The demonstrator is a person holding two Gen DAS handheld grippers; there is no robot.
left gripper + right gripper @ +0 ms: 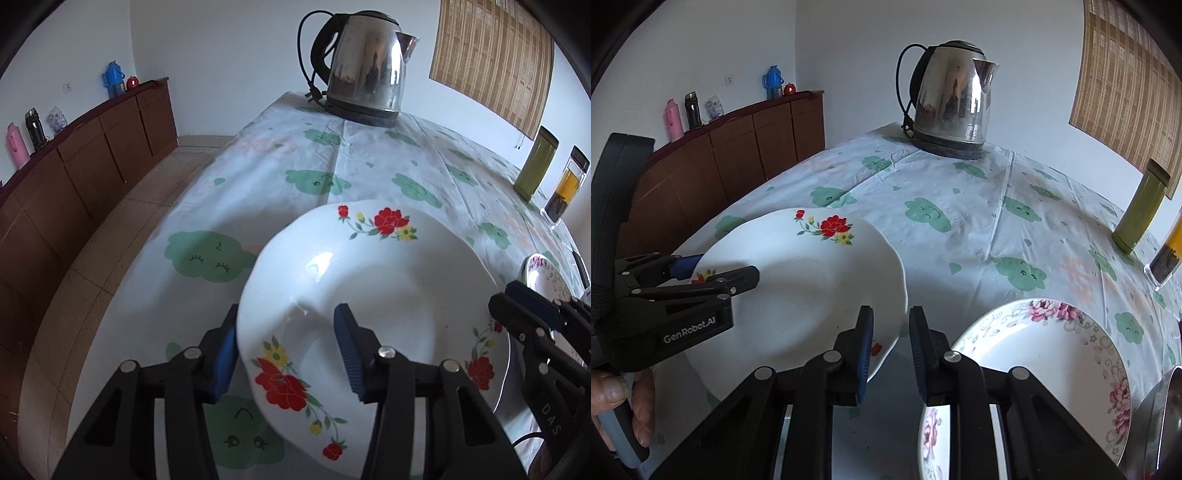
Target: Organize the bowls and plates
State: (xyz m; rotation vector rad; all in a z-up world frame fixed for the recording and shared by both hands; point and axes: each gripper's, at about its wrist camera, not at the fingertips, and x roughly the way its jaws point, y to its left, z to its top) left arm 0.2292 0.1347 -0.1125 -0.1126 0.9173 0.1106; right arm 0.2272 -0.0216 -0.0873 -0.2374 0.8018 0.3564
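Note:
A white deep plate with red flowers [388, 288] [812, 288] lies on the cloud-print tablecloth [369, 158]. My left gripper [288, 314] [727, 267] straddles its left rim, one finger under the edge and one over the well, with a wide gap between the pads. My right gripper [892, 312] [502, 293] straddles the right rim. Its pads are close together, but a gap shows beside the thin edge. A second plate with pink flowers [1034, 354] [543, 273] lies to the right, partly under my right gripper's arms.
A steel kettle [365, 70] [953, 99] stands at the table's far end. A green canister [1141, 210] and a glass jar [1167, 251] stand at the right edge. A metal rim [1171, 406] shows at the lower right. A brown sideboard [92, 158] lines the left wall.

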